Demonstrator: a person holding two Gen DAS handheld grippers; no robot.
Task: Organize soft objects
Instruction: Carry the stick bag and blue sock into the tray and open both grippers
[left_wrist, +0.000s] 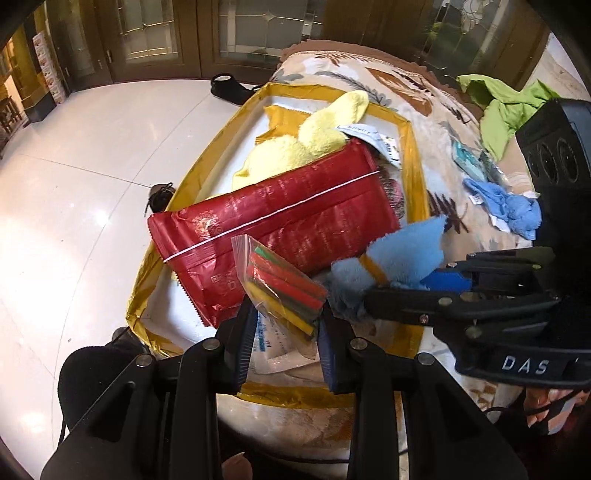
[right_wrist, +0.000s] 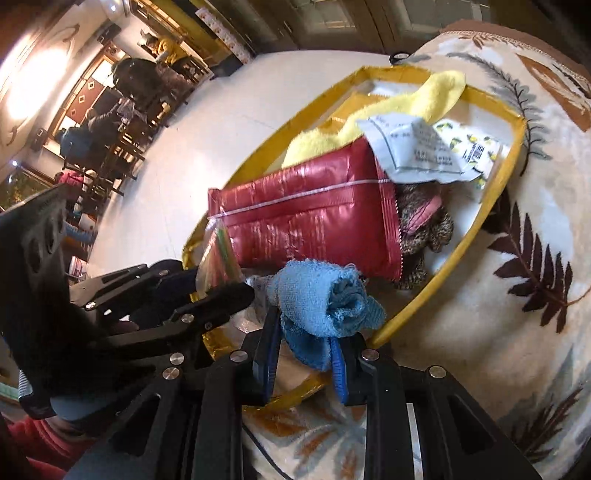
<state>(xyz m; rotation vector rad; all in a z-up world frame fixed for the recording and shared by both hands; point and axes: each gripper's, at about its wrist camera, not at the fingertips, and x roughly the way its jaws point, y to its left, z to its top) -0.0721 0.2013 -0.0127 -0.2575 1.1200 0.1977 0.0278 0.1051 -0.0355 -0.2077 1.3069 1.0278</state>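
A box with a yellow taped rim (left_wrist: 415, 162) (right_wrist: 495, 206) sits on a patterned blanket. Inside lie a red foil packet (left_wrist: 280, 218) (right_wrist: 314, 221), a yellow towel (left_wrist: 295, 144) (right_wrist: 436, 96), a white printed packet (right_wrist: 424, 147) and a brown plush (right_wrist: 424, 225). My left gripper (left_wrist: 286, 314) (right_wrist: 218, 284) is shut on a clear zip bag of coloured sticks (left_wrist: 284, 288), held over the box's near end. My right gripper (right_wrist: 303, 332) (left_wrist: 399, 284) is shut on a rolled blue towel (right_wrist: 325, 299) (left_wrist: 402, 251) just above the box's near corner.
The patterned blanket (right_wrist: 517, 332) also carries a second blue cloth (left_wrist: 509, 206), a teal packet (left_wrist: 469, 158) and a green cloth (left_wrist: 495, 107). White tiled floor (left_wrist: 74, 184) lies to the left, with a black shoe (left_wrist: 229, 88) on it. People sit in the far background (right_wrist: 96, 122).
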